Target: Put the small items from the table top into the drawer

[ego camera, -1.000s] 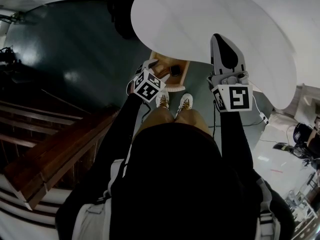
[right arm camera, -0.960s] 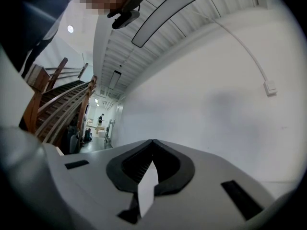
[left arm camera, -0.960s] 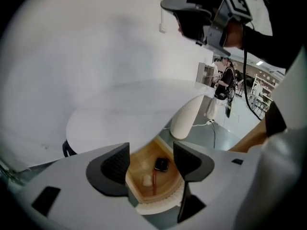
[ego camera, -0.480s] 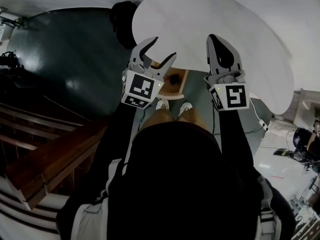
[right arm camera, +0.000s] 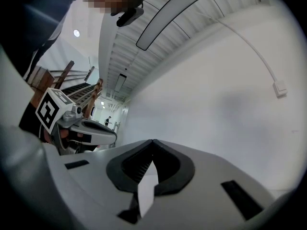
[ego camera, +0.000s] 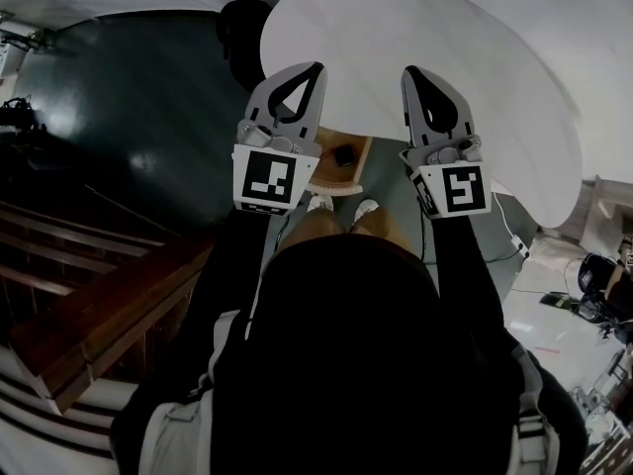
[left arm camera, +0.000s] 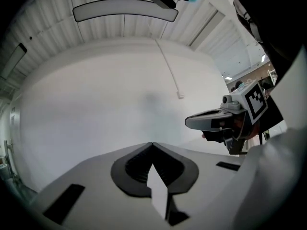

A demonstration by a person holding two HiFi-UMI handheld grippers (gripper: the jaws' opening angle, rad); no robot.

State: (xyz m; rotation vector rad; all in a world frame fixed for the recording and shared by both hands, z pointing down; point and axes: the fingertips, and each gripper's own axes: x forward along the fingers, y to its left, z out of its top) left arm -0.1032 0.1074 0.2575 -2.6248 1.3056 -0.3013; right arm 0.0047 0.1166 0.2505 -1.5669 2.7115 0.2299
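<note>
My left gripper (ego camera: 315, 67) is raised at the near edge of the white round table top (ego camera: 445, 28). Its jaws have just been closing and now meet at the tip (left arm camera: 152, 143) with nothing between them. My right gripper (ego camera: 410, 70) is level beside it, also shut and empty (right arm camera: 152, 140). Each shows in the other's view: the right gripper (left arm camera: 211, 121) and the left gripper (right arm camera: 91, 131). Below and between them the wooden drawer (ego camera: 358, 166) stands open with a small dark item (ego camera: 345, 154) inside. No small items show on the table top.
The person's white shoes (ego camera: 366, 208) stand just before the drawer. A wooden railing (ego camera: 109, 295) runs along the left and a black round seat (ego camera: 242, 28) sits by the table's far left. A cable with a power strip (ego camera: 514, 237) lies on the floor at right.
The left gripper rose from low at the drawer to table height beside the right gripper, turned level, and closed its open jaws on nothing. The right gripper stayed put.
</note>
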